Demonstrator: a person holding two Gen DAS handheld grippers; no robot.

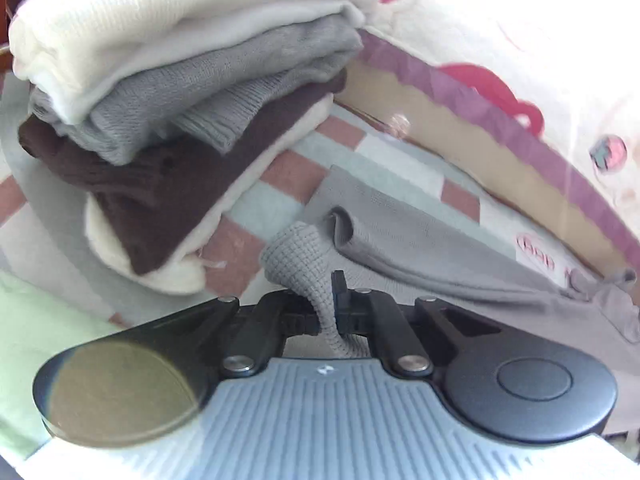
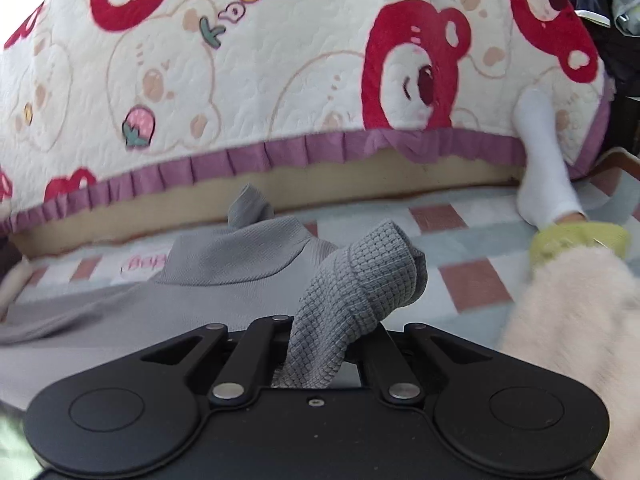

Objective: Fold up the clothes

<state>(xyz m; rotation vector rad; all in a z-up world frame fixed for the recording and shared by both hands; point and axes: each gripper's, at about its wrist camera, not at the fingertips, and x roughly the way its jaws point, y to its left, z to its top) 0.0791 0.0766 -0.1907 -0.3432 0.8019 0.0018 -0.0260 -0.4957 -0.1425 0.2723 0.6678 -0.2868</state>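
On the checked blanket (image 1: 280, 172) at far left, a stack of folded clothes (image 1: 172, 92): cream on top, grey knit under it, dark brown next, cream at the bottom. Stack tilts in the left wrist view; lens distortion likely.

Just right of the stack, the grey garment (image 1: 420, 248) lies spread on the blanket, reaching toward the bed edge. A waffle-knit part of it, probably a cuff or hem, rises into the left gripper (image 1: 326, 304). Jaws closed tight on that fabric; cloth bunches above the pinch and hangs below it.

Behind the garment, the bed cover (image 1: 500, 32), white with red bears and a purple frill, hangs down over a tan base.

Right wrist view, left to right: grey garment (image 2: 224, 280) flat on the blanket (image 2: 472, 284), collar or neck piece standing up toward the cover (image 2: 248, 80). Centre, right gripper (image 2: 320, 344) clamped on a waffle-knit fold of the same garment; fabric humps up over the jaws. Far right, a white sock (image 2: 544, 160) leans against the frill. Below it, a fluffy cream sleeve with a green cuff (image 2: 576, 240), blurred.
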